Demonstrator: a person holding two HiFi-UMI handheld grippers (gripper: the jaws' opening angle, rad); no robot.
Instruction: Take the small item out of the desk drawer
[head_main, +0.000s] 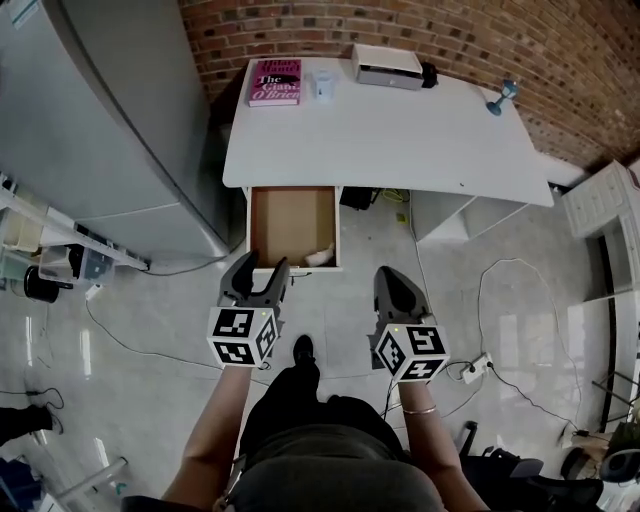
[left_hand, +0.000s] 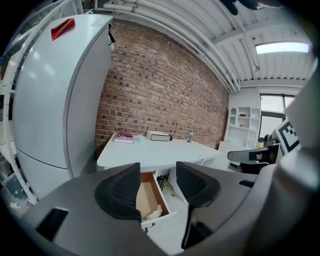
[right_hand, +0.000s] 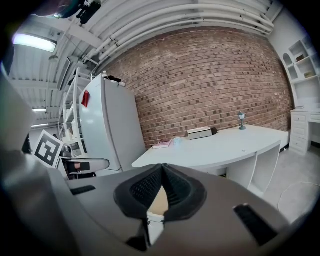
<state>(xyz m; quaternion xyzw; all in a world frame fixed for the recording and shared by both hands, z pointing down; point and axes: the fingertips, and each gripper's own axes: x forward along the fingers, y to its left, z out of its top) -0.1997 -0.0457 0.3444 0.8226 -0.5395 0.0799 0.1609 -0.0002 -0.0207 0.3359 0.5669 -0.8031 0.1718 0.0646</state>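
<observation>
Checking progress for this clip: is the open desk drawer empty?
No, a small white item lies in the front right corner of the drawer.

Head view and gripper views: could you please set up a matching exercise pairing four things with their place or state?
1. pink paperback book
2. small white item
3. left gripper
4. right gripper

A. jaws together
B. in the open wooden drawer
C. jaws apart, empty
D. far left corner of the white desk

Pairs: 1-D, 2-B, 3-C, 4-A.
</observation>
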